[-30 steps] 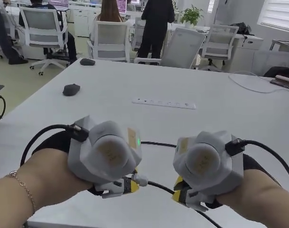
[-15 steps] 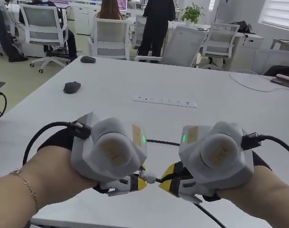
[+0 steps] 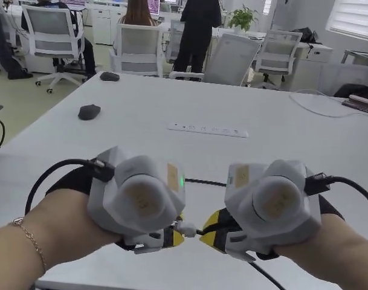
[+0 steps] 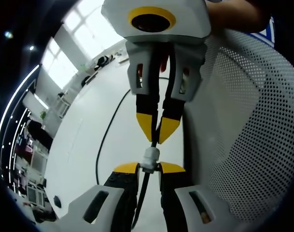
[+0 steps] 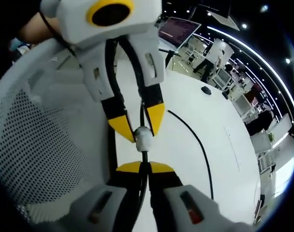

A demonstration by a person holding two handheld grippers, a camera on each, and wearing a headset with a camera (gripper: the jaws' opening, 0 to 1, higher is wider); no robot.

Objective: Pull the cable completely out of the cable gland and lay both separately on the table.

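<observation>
your left gripper clamps the white cable gland; your right gripper pinches the black cable just beside it, both over the near edge of the table. pull off-axis and the gland may twist out of the jaws, or the cable may slide through the right pads.

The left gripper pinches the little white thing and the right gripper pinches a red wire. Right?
Not quite. The wire is black, not red, as the right gripper view shows. The left gripper does pinch the little white thing, and the right gripper pinches the wire.
</observation>
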